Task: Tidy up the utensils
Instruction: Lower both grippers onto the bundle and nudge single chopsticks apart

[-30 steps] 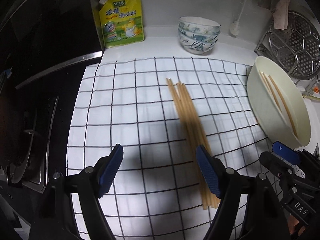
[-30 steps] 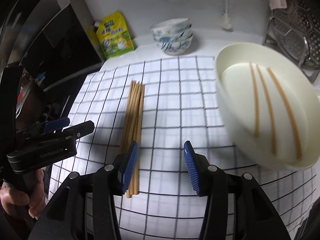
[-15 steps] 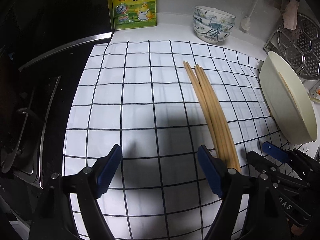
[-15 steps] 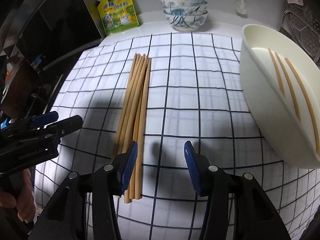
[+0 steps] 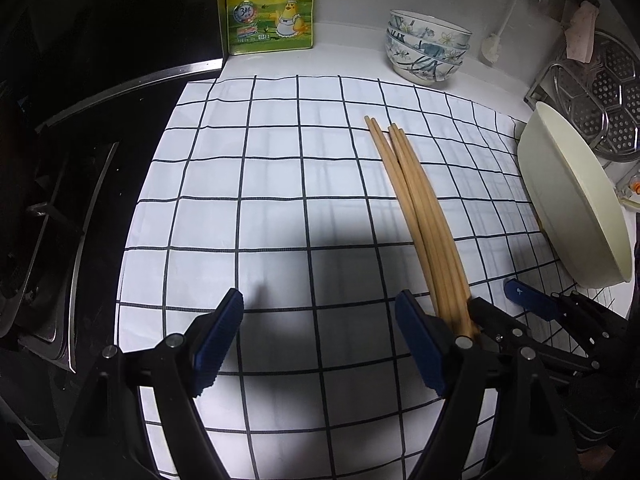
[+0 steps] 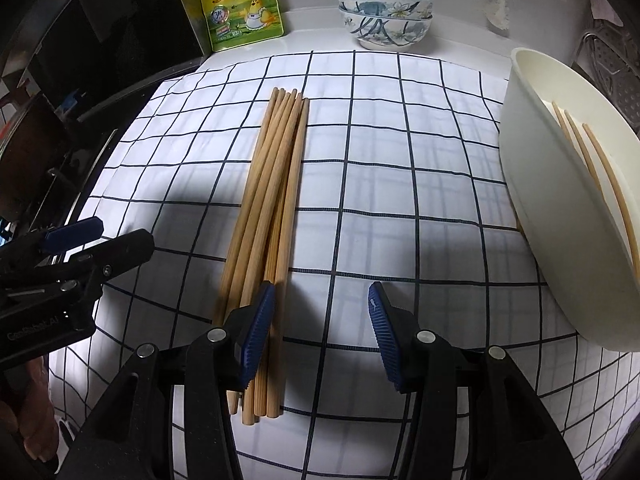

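A bundle of several wooden chopsticks point(image 6: 272, 200) lies lengthwise on the black-and-white checked cloth point(image 6: 400, 184); it also shows in the left wrist view point(image 5: 420, 208). A cream oval basin point(image 6: 560, 216) at the right holds three more chopsticks point(image 6: 600, 172); its outer wall shows in the left wrist view point(image 5: 572, 200). My right gripper point(image 6: 322, 332) is open, low over the cloth, its left finger over the bundle's near end. My left gripper point(image 5: 318, 344) is open and empty, left of the bundle, its right finger beside the near end.
A yellow seasoning pouch point(image 5: 270, 4) and stacked floral bowls point(image 5: 426, 48) stand at the back wall. A metal steamer rack point(image 5: 600, 92) sits behind the basin. A black stove point(image 5: 60, 200) borders the cloth on the left.
Both grippers have moved down and forward toward the near end of the chopstick bundle. Both stay open. The chopsticks have not moved.
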Tool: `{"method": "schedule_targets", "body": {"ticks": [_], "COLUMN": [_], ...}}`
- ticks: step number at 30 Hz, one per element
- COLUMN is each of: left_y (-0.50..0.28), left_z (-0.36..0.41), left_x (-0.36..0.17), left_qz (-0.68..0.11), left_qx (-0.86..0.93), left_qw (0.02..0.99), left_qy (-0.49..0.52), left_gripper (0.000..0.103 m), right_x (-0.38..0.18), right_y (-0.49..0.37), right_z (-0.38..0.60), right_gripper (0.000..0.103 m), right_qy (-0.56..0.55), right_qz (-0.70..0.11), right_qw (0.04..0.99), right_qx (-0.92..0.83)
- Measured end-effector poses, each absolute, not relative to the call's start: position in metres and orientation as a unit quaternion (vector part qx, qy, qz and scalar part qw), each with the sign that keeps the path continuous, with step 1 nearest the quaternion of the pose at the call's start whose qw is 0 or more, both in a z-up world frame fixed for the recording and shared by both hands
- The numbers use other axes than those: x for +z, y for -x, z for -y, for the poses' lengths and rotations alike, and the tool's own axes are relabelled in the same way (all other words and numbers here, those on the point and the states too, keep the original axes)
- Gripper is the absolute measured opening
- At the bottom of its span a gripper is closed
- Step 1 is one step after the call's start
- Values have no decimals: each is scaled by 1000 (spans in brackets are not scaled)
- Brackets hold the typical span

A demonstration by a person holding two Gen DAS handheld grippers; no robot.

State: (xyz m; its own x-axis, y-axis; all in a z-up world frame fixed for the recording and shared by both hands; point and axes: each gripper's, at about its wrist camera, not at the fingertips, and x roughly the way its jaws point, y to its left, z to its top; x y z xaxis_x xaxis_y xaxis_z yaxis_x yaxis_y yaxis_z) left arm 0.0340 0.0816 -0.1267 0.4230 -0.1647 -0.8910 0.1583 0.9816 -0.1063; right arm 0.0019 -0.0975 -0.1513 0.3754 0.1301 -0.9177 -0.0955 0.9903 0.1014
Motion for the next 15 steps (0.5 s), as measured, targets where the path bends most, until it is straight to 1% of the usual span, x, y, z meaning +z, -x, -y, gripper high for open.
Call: {"method": "schedule_targets", "body": {"ticks": [4,7,15], "left_y": [-34,-34,-35], "left_z": [-75,-72,-58], "left_x": [-126,-127,-129], "left_qz": [-528,-529,-528], "left_qx": [-104,-107,-119], "left_qw": [843,842,841], "left_qy": [-1,-3,-7], "left_gripper": [77,77,77], "right_x": [-153,-154,-153], "right_y": [-2,-2,-4], "right_z": [98,100,112], "right_gripper": [47,49,49], "right_qy": [-7,-9,-18], "right_qz": [-557,-556,-550], "right_qw": [827,828,834], "right_qx": [69,69,47]}}
